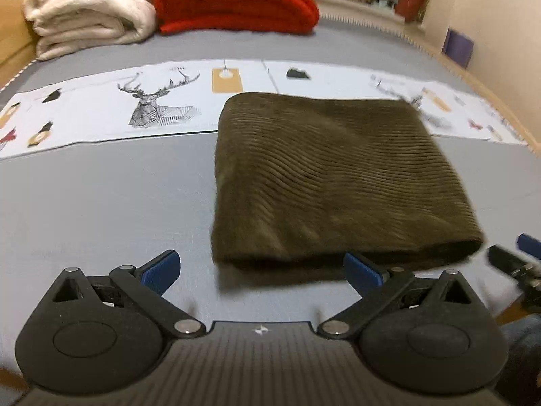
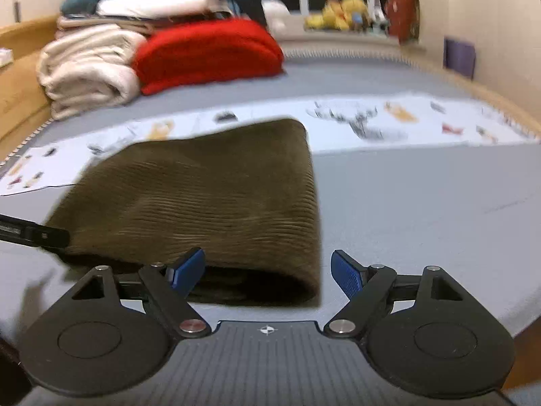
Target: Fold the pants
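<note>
The left gripper (image 1: pixel 262 272) sits nearest the lens, its blue pads spread wide with nothing between them, hanging just short of the near edge of the pants (image 1: pixel 334 182). The right gripper (image 2: pixel 268 272) is likewise spread wide and empty; its left pad overlaps the bundle's near edge in its own view, but whether it touches the cloth I cannot tell. The pants, brown corduroy, lie as a compact rectangular bundle on the grey bed cover (image 1: pixel 101 203), the far edge overlapping a white printed cloth (image 1: pixel 101 108) with a stag drawn on it. A cream blanket (image 1: pixel 88 10) and a red blanket (image 1: pixel 236 0) are stacked well beyond. Judging by the tidy bundle and both grippers empty, the folding looks done or nearly so. Any next move would call only for a light press to flatten the top layer, or simply leaving it.
</note>
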Action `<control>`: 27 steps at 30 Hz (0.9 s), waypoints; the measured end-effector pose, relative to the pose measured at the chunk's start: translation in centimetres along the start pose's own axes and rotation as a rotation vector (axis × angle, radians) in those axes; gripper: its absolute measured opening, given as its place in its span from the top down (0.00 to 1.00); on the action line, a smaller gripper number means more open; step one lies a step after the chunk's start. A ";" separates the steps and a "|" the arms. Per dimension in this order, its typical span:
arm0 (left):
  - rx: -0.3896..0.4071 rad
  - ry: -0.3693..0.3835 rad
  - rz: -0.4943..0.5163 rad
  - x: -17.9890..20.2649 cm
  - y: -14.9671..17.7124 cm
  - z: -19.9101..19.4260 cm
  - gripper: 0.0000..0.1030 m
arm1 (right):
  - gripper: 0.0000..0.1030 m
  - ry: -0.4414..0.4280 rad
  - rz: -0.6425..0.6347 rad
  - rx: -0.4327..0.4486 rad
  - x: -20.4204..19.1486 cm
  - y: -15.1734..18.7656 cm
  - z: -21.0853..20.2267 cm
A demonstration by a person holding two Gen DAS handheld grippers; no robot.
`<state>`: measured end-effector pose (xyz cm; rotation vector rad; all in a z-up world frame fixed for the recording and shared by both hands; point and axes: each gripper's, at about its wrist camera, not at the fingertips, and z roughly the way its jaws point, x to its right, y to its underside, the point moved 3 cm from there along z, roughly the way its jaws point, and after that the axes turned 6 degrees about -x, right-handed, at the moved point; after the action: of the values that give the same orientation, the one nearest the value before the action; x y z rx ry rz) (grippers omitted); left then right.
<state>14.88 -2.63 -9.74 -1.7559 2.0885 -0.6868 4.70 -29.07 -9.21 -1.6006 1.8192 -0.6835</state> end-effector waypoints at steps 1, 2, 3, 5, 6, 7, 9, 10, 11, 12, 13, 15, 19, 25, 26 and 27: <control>0.011 0.007 -0.016 0.3 0.9 -0.8 0.00 | 0.17 0.005 -0.012 0.002 -0.8 0.4 -0.6; 0.019 0.005 -0.029 0.6 1.6 -1.3 0.00 | 0.17 0.010 -0.021 -0.008 -1.4 0.8 -0.8; 0.027 -0.001 -0.039 0.8 2.3 -1.8 0.00 | 0.17 0.013 -0.027 -0.024 -1.9 1.1 -1.1; 0.044 -0.027 -0.042 1.2 3.7 -2.4 0.00 | 0.17 0.005 -0.021 -0.041 -2.5 2.0 -1.7; 0.053 -0.038 -0.036 1.4 4.1 -2.6 0.00 | 0.17 0.002 -0.016 -0.036 -2.7 2.3 -2.1; 0.059 -0.047 -0.025 1.6 4.3 -2.6 0.00 | 0.17 0.010 -0.015 -0.028 -2.8 2.7 -2.5; 0.066 -0.057 0.011 2.2 4.5 -2.6 0.00 | 0.17 0.030 -0.036 -0.011 -3.1 2.9 -3.3; 0.069 -0.061 0.027 2.3 4.5 -2.7 0.00 | 0.17 0.039 -0.049 -0.001 -3.3 3.0 -3.7; 0.076 -0.065 0.037 2.5 4.5 -2.8 0.00 | 0.17 0.043 -0.057 0.005 -3.3 3.0 -3.9; 0.088 -0.067 0.043 2.6 4.6 -2.9 0.00 | 0.17 0.044 -0.060 0.008 -3.4 2.9 -4.2; 0.097 -0.064 0.047 2.7 4.5 -2.8 0.00 | 0.17 0.045 -0.055 0.008 -3.3 2.9 -4.3; 0.098 -0.053 0.052 2.8 4.4 -2.7 0.00 | 0.17 0.049 -0.039 0.007 -3.2 2.9 -4.5; 0.077 -0.050 0.054 2.8 4.5 -2.1 0.00 | 0.17 0.071 -0.029 -0.010 -3.3 3.0 -4.3; 0.067 -0.030 0.031 2.3 4.3 -2.1 0.00 | 0.17 0.088 -0.028 -0.016 -3.7 2.8 -4.0; 0.069 -0.036 0.033 2.3 4.3 -2.2 0.00 | 0.17 0.090 -0.032 -0.016 -3.8 2.8 -3.9; 0.071 -0.037 0.034 2.2 4.2 -2.2 0.00 | 0.17 0.092 -0.034 -0.014 -3.9 2.7 -3.9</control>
<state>9.78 -3.96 -10.14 -1.6788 2.0396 -0.7046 0.35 -24.91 -8.13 -1.6374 1.8699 -0.7727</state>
